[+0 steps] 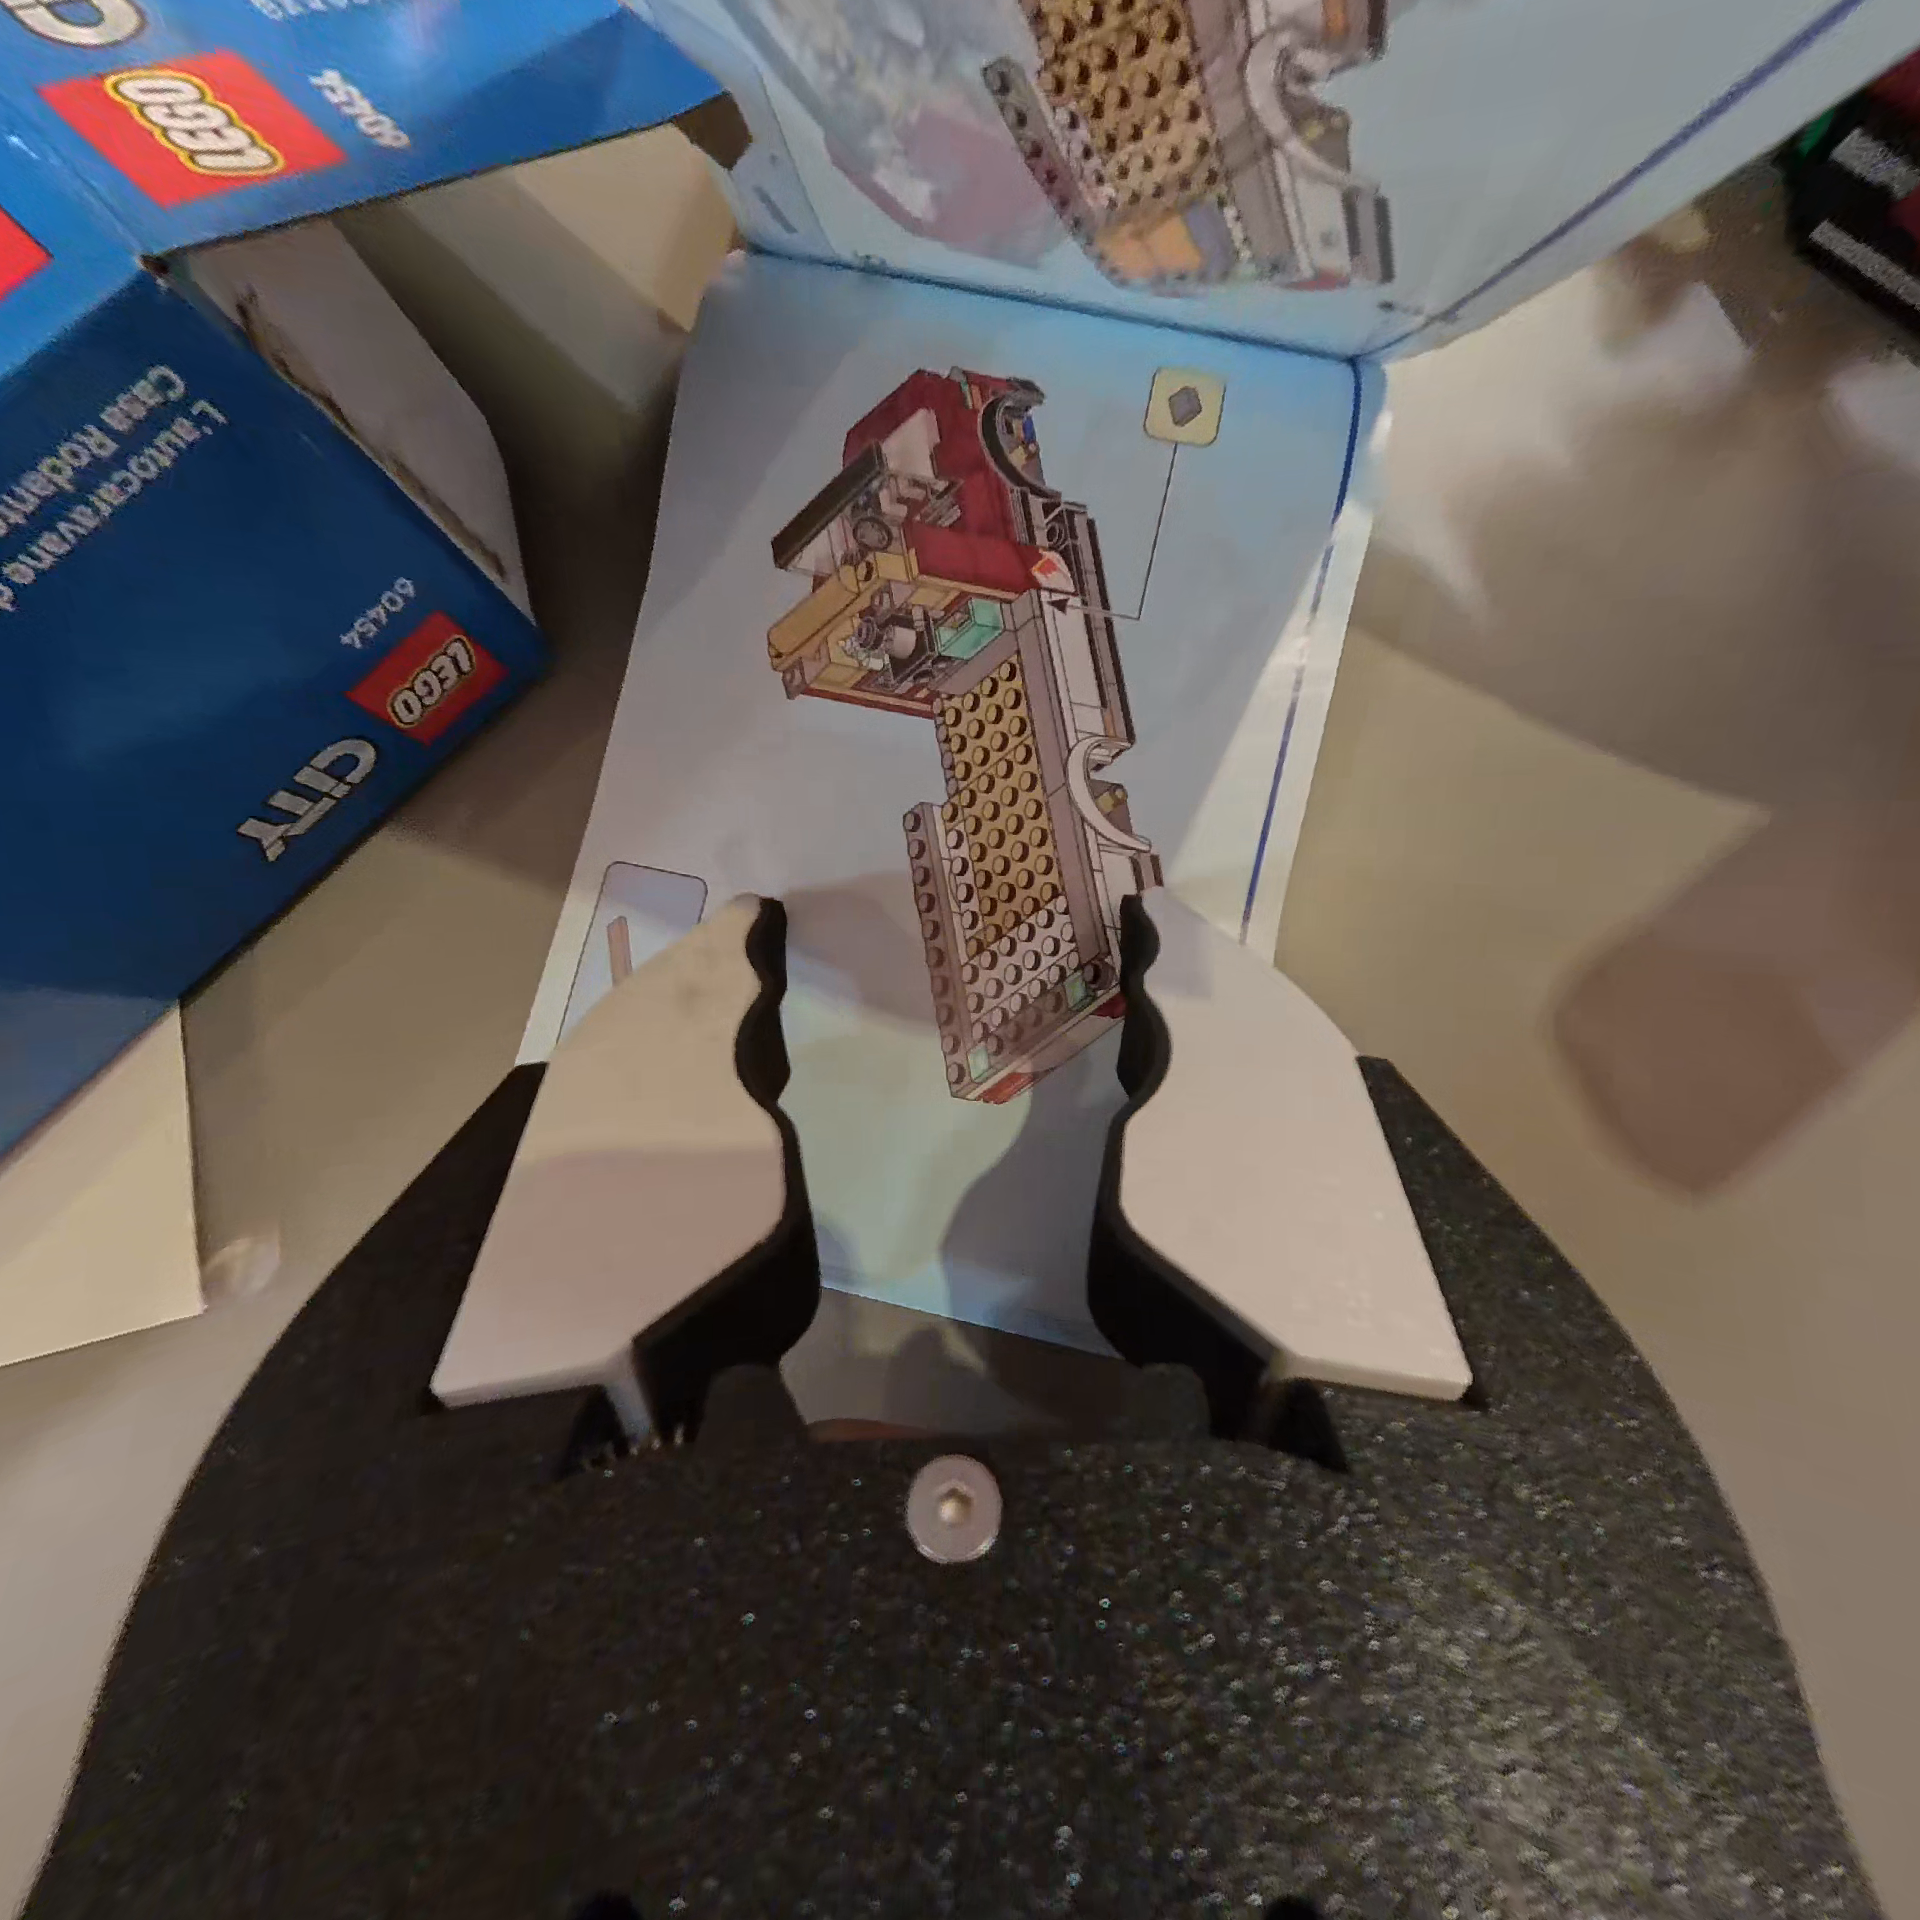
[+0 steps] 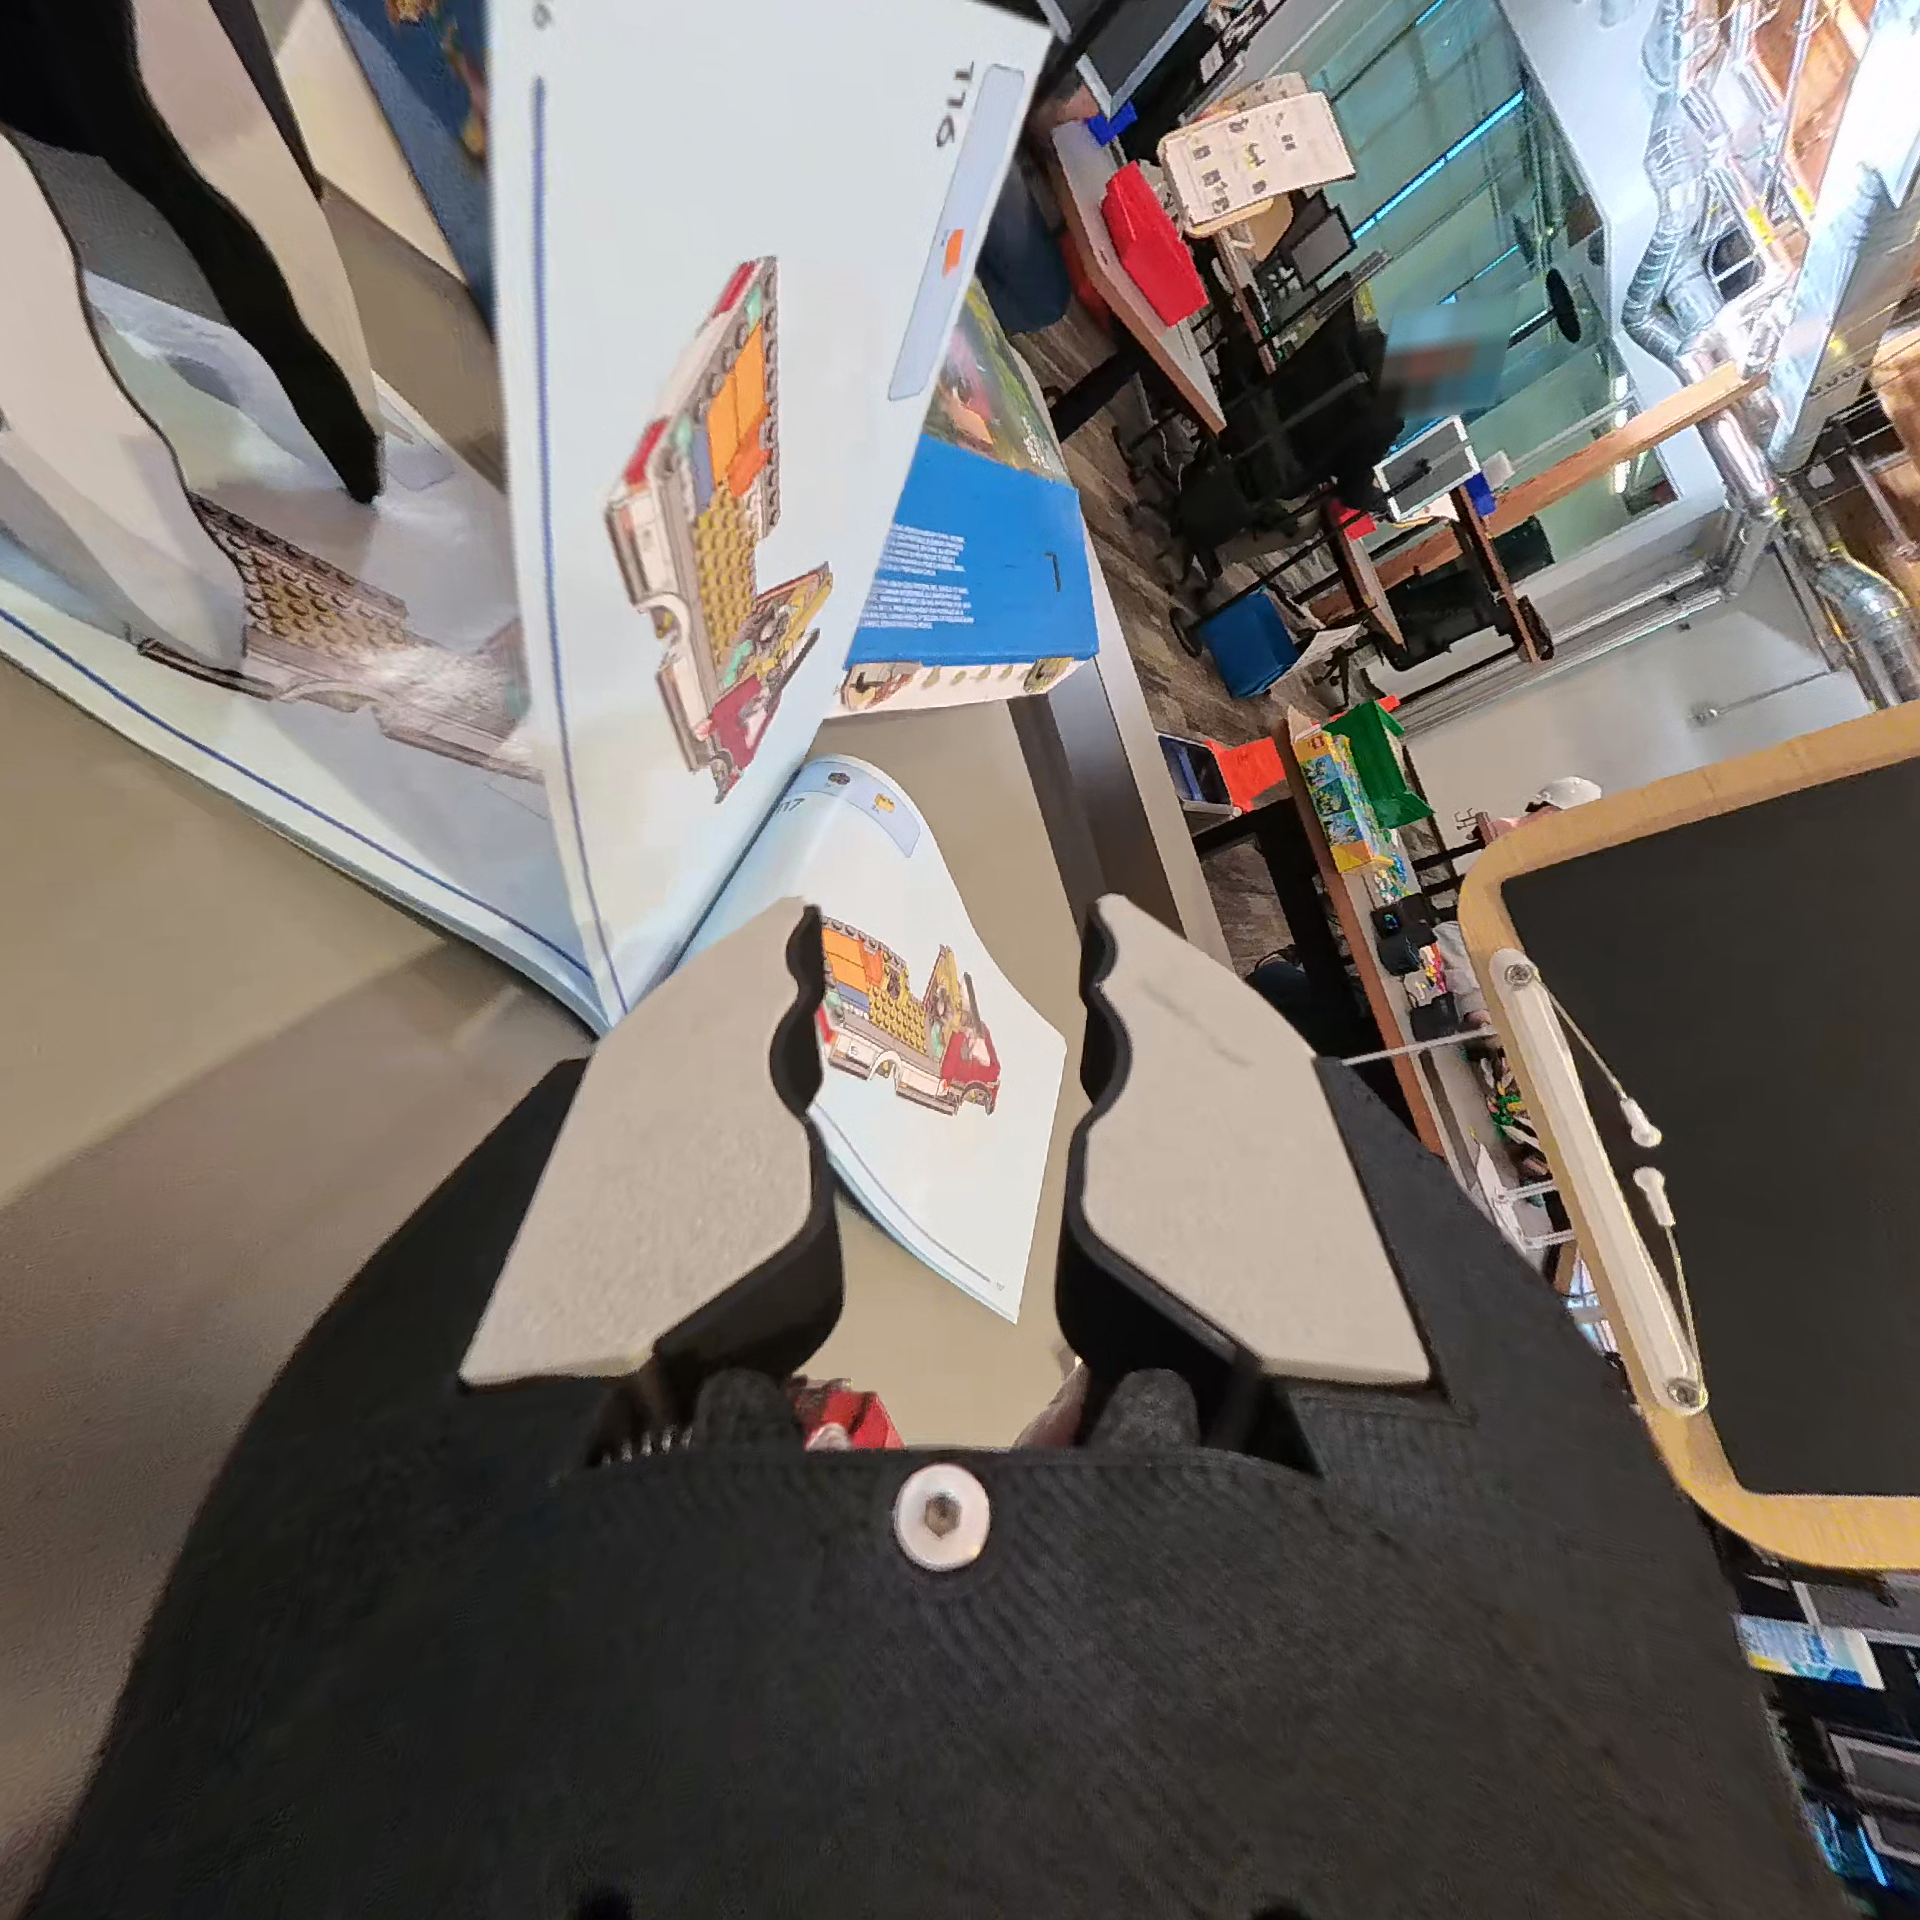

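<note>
Booklet [image 1: 935, 727] lies open under both grippers' spread, bare fingers [image 1: 675, 1039].

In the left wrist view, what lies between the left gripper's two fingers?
No object; the left gripper is open over the instruction booklet, and only its flat printed page shows in the gap. The blue box sits off to the left.

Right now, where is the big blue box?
In the left wrist view, the blue box lies on the table at the upper left, just left of the open instruction booklet and ahead-left of the open left gripper.
</note>
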Tool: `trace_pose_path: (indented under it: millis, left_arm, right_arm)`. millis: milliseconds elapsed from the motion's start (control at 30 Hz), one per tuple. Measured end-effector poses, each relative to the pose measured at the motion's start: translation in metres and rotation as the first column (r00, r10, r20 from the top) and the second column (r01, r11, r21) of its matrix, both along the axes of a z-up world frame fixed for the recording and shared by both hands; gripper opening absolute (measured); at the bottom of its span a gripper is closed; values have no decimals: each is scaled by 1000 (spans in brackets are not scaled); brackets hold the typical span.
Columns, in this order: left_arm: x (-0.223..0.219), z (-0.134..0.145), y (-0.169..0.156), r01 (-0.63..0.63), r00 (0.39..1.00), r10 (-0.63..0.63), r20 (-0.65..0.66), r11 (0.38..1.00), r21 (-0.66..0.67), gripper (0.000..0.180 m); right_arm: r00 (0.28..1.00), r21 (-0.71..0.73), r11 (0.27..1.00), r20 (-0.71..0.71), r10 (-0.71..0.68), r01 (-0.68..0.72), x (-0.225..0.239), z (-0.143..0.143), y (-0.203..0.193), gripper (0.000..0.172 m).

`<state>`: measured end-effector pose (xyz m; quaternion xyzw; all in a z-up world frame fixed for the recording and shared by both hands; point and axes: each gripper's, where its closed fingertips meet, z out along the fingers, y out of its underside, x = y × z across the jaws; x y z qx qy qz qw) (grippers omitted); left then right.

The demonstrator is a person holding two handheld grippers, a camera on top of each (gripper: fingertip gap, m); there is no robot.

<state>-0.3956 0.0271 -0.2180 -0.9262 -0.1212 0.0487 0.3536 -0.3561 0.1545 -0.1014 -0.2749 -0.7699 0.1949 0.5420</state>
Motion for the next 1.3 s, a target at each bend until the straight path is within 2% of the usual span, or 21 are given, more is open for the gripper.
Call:
trace_pose_path:
  millis: [300, 500, 600, 733, 900, 1133, 1300]
  left_arm:
    - [45, 0, 3, 50, 999, -50, -8, 999, 19, 60]
    - [45, 5, -4, 68, 996, -65, -56, 996, 58, 59]
    - [44, 2, -14, 71, 997, -69, -34, 997, 44, 61]
    - [54, 11, -21, 86, 988, -103, 114, 986, 143, 61]
    - [65, 24, -26, 58, 913, -165, 372, 957, 283, 61]
    - [76, 38, -28, 92, 818, -293, 495, 916, 390, 60]
    - [76, 48, -27, 11, 719, -321, 617, 892, 452, 59]
  right_arm:
    - [999, 21, 999, 35, 30, -31, 14, -6, 3, 48]
    - [998, 39, 998, 45, 54, -56, 25, -8, 1, 47]
    - [996, 51, 997, 59, 63, -66, 32, -11, -2, 47]
    - [994, 76, 994, 89, 69, -76, 48, -19, -8, 47]
    - [990, 106, 990, 117, 84, -97, 72, -33, -16, 44]
    - [988, 196, 971, 94, 122, -139, 95, -51, -29, 36]
    - [983, 203, 965, 108, 149, -168, 104, -60, -35, 36]
